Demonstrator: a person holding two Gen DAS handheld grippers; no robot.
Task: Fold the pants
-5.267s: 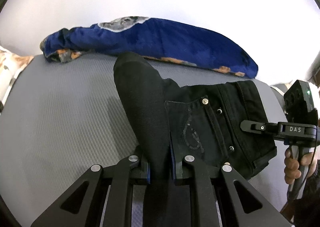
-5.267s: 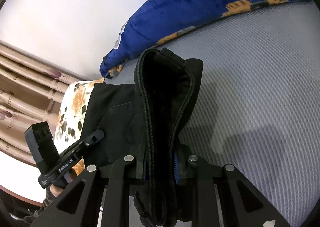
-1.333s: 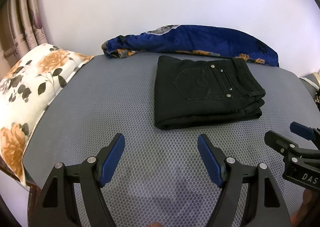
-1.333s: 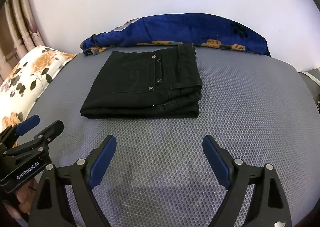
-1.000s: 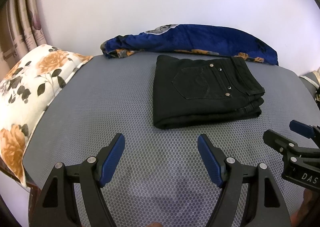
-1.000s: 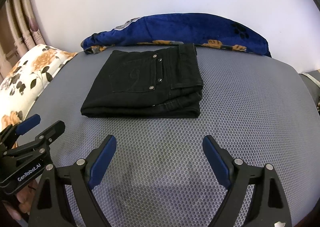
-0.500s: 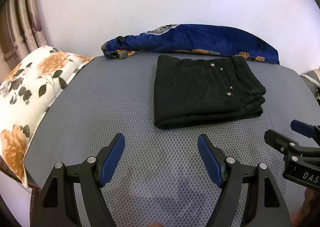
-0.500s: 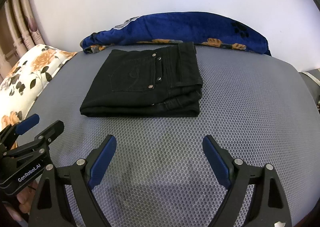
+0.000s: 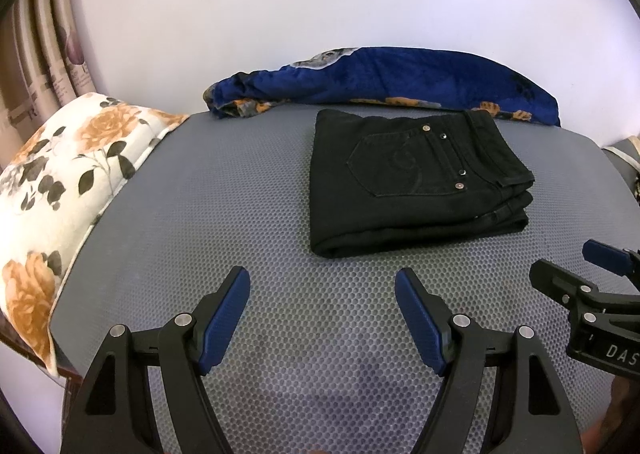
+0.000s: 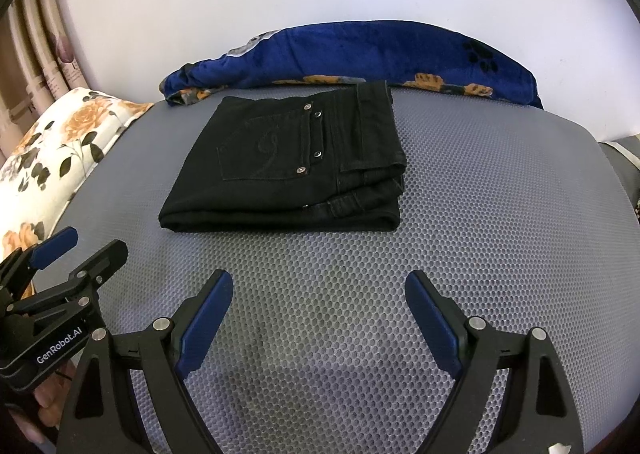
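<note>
The pants are matt black denim with small shiny metal rivets. The bed has a grey honeycomb mesh cover. The blue blanket looks plush, and the pillow is flowered cloth.

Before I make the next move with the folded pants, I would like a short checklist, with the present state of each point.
1. Left gripper open and holding nothing: ok.
2. Right gripper open and holding nothing: ok.
3. Black pants lying folded in a compact stack on the grey mat: ok.
4. Both grippers apart from the pants, bare mat between them: ok.
5. Pants apart from the blue blanket behind them: cannot tell, their far edge lies right at it.
6. Underside layers of the fold lying even: cannot tell, hidden from both views.
</note>
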